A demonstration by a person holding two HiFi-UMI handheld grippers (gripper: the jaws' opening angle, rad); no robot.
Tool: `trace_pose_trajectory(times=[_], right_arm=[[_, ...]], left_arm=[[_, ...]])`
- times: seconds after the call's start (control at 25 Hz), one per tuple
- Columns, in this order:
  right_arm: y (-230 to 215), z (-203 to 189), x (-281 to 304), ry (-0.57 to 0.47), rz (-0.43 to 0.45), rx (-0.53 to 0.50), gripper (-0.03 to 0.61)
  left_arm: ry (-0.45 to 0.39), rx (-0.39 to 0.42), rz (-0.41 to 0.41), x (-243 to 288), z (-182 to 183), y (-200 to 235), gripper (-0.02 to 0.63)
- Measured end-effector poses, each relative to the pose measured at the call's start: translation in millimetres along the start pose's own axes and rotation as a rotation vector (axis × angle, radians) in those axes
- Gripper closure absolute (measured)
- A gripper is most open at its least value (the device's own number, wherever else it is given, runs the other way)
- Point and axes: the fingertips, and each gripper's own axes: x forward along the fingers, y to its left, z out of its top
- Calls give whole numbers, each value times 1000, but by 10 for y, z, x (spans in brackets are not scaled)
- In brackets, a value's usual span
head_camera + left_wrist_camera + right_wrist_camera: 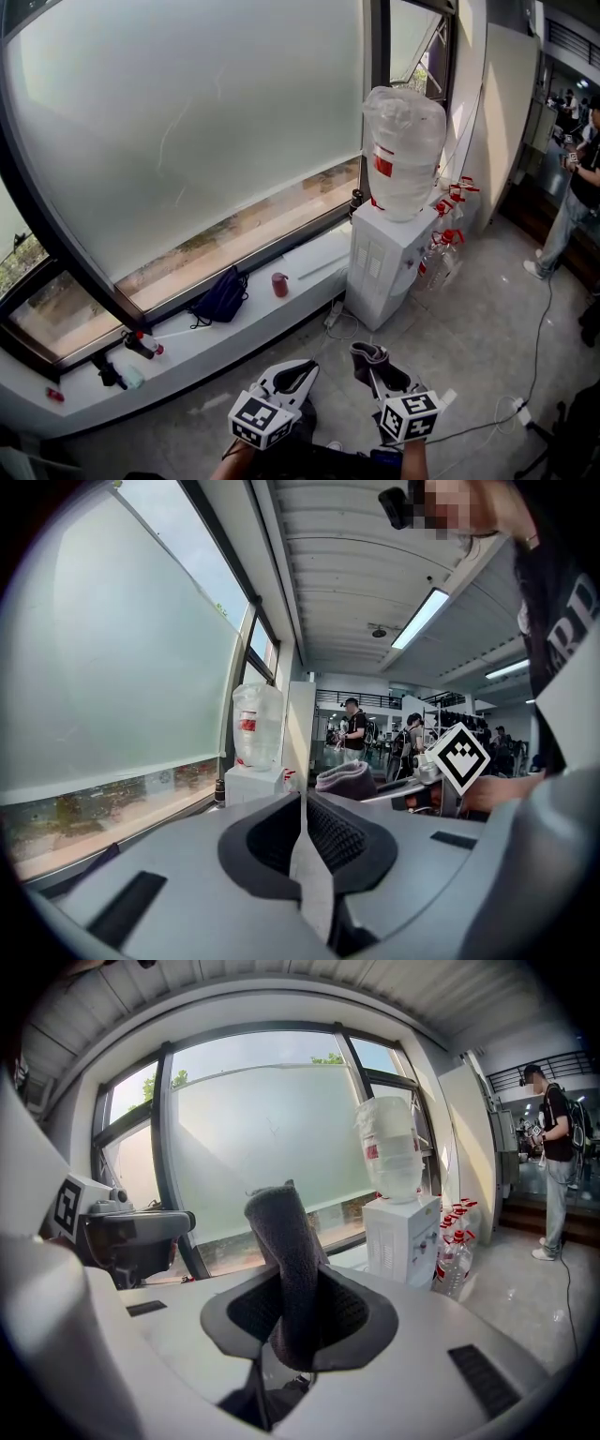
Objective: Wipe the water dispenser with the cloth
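**Cloth gripped, dispenser not reached yet**

Right gripper [298,1314] was clamped on the grey cloth [284,1251]. The folded wad stuck up toward 12 o'clock past the jaws, probably so a free pad leads into the wipe. Left gripper [303,829] had its jaws pressed together with nothing between, so it looked like the spare hand. Water dispenser [386,267] stood at 1 o'clock from both grippers, well apart, at the end of the window ledge [187,352], with the bottle [405,150] on top. No contact yet; the approach comes first.
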Motion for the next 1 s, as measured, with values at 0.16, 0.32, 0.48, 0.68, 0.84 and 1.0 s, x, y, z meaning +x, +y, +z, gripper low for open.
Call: trace_pose_trajectory(times=[0.16,0.32,0.48,0.68,0.84,1.0], right_arm=[[-95,68,319,19,-18,16,477],[-207,184,754,44,-45,24,477],[-284,458,1308,41,-80,39,477],[-375,783,1926,30,-132,67,477],[-478,936,2339,22,-193,89,476],[-522,1057,2625,16,-232,103,476]], left_arm=[[17,-12,-21,246,-16,311,583],[29,-15,-53,577,3,742,583],[34,8,-103,941,155,1284,583],[33,21,-152,1330,321,1960,583],[47,40,-189,1586,307,2409,583],[58,35,-236,1764,271,2675,583]])
